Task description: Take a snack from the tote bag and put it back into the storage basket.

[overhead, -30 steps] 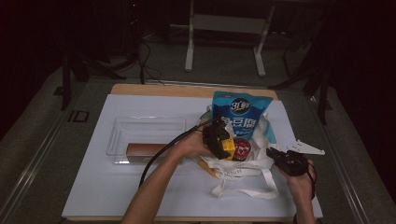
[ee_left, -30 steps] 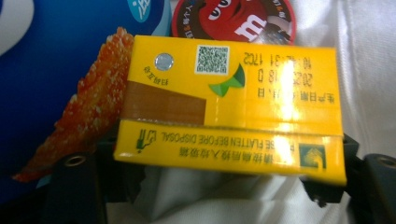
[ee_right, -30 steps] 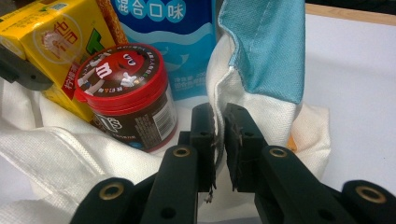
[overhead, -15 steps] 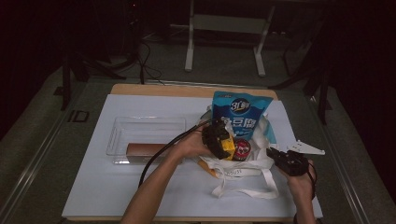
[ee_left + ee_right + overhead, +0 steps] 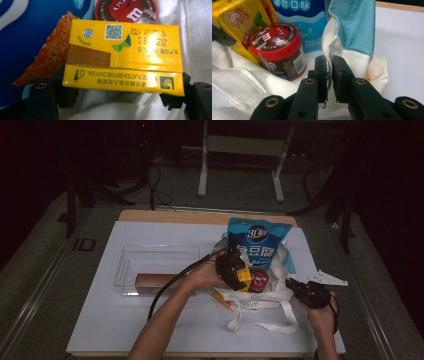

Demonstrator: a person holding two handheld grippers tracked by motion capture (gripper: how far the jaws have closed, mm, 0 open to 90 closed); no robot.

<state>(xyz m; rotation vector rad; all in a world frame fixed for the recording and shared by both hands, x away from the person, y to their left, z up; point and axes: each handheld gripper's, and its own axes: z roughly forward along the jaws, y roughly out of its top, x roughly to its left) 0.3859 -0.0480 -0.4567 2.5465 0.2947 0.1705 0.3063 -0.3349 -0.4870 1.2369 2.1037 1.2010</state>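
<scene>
Carton (image 5: 123,56) gripped across left hand-held gripper (image 5: 122,93), long axis crosswise, straw hole left.

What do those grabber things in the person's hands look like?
Both are black. The right tool has two flat jaws on chunky arms with little brass-ringed holes, and a grey three-cornered plate on top. The left tool trails a thick black cable. The forearms are bare, no sleeves.

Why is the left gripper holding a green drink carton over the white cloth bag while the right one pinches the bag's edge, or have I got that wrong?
One detail is wrong: the drink carton is yellow, not green, as the left gripper view shows. The left gripper does hold it over the white cloth bag, and the right gripper does pinch the bag's edge.
</scene>
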